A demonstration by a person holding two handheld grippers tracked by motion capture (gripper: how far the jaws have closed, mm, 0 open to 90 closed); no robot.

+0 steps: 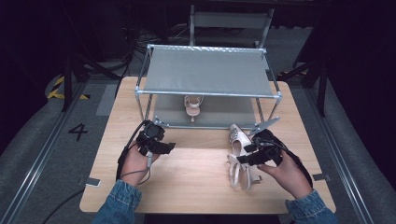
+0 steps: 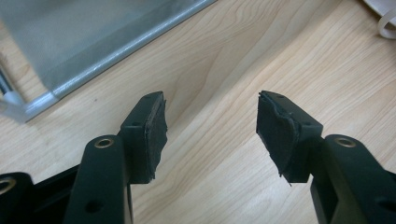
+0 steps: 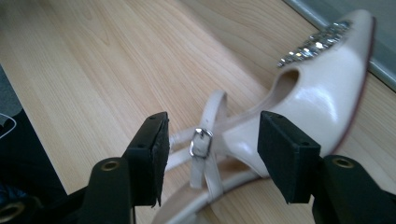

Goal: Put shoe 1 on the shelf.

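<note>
Shoe [image 3: 299, 102], heel cut off below, lies under the gaping right tool [image 3: 212, 154]; left tool [image 2: 210, 133] gapes empty.

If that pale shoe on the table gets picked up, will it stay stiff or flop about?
The pale shoe has a glossy, moulded-looking toe, so that part probably stays stiff and may be slippery. Its thin buckled straps lie loose and would likely dangle. It looks light, and would probably slide if pushed.

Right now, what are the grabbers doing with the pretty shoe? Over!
Left gripper open, nothing between its fingers. Right gripper open over the shoe's straps, not gripping. Second shoe on the rack's lower shelf. Nothing in the way.
</note>
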